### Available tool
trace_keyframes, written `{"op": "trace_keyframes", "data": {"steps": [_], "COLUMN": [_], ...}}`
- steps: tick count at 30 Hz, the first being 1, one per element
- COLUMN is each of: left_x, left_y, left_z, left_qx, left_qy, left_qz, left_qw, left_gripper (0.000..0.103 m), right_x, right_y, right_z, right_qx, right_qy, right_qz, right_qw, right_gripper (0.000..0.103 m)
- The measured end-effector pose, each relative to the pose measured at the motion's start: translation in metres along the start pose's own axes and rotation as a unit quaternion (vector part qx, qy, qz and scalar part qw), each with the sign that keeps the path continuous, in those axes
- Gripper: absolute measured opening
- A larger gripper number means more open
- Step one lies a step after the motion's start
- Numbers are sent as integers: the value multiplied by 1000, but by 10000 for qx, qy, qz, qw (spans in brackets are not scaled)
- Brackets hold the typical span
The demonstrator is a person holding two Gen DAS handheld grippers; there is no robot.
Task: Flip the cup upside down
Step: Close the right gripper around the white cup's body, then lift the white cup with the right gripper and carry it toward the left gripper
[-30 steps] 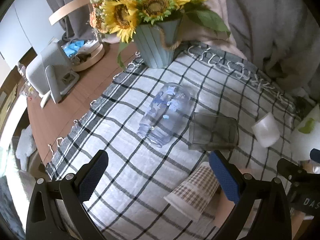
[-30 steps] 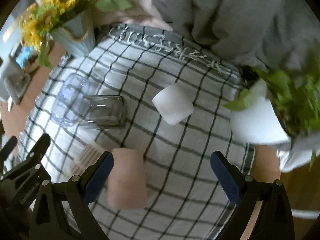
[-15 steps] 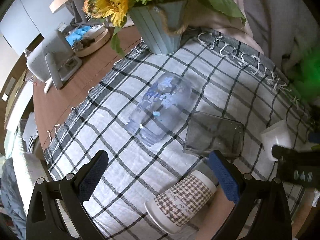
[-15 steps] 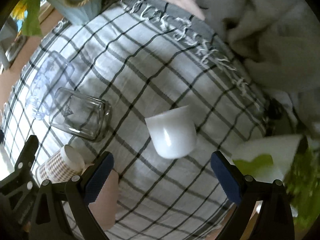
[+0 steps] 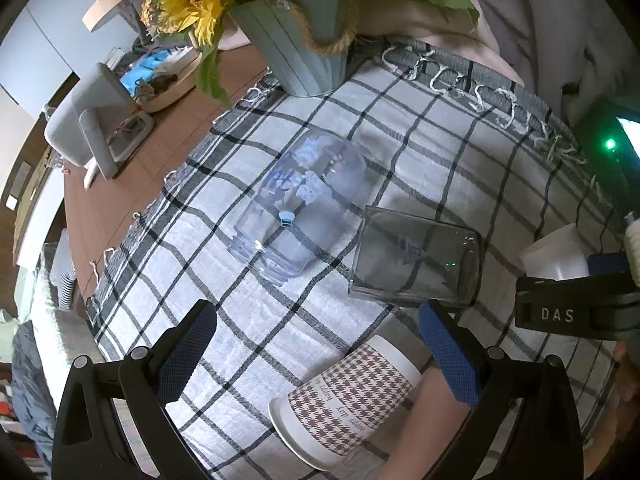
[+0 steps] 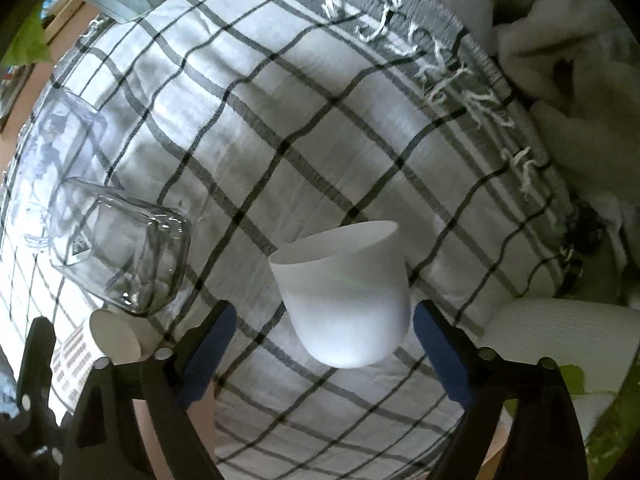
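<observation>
Left wrist: "happy day" paper cup (image 5: 352,400)

brown wooden table (image 5: 120,200), checked cloth (image 5: 420,140), grey blanket (image 6: 580,40) behind.

The white cup (image 6: 344,292) looks smooth and matt, maybe plastic (hard to be sure). The square glass (image 5: 416,256) is clear, shiny glass. The jar (image 5: 300,204) beside it is see-through and glossy with blue marks. The paper cup (image 5: 344,400) is paper with a brown check print. The cloth (image 5: 420,140) is soft woven fabric with stringy ends. The table (image 5: 120,196) is brown wood. The right gripper (image 6: 320,344) has black plastic arms and rough blue pads (image 6: 212,340).
</observation>
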State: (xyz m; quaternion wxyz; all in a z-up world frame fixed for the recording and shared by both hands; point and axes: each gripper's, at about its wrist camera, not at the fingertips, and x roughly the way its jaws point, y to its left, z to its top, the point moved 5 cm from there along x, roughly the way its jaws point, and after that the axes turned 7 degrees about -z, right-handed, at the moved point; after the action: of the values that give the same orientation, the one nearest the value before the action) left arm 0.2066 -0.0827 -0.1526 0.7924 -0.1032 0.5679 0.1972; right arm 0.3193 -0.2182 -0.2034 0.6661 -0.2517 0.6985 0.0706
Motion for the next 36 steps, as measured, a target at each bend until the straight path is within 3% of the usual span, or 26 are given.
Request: {"op": "trace_keyframes", "data": {"steps": [3,7,15,25,36], "left_x": [3,3,-4,-19,-46], "left_y": [-1,-2,0,11,40], "left_z": [-1,-3,0,-4,-14], "left_qx": [44,87,367,902,1632], "left_qy": [57,37,-144,-154,-376], "left_qz": [18,4,-35,-616,-1058], "left_qw": [10000,10000,9992,9939,9802], "left_gripper": [103,103,103,103,103], "right_x": [7,14,16,-32,-98], "right_y": [0,-3,-25,-26,6], "right_z": [3,5,-5,-70,-132], "right_qx": [40,161,739,1437,2463], "right_qy": [-38,-70,-192,-444,-826], "right_qz": [-137,-231,-61,91,325], "right_qw": [9999,9996,9971,9886,9651], "right_gripper": [89,69,69,69,69]}}
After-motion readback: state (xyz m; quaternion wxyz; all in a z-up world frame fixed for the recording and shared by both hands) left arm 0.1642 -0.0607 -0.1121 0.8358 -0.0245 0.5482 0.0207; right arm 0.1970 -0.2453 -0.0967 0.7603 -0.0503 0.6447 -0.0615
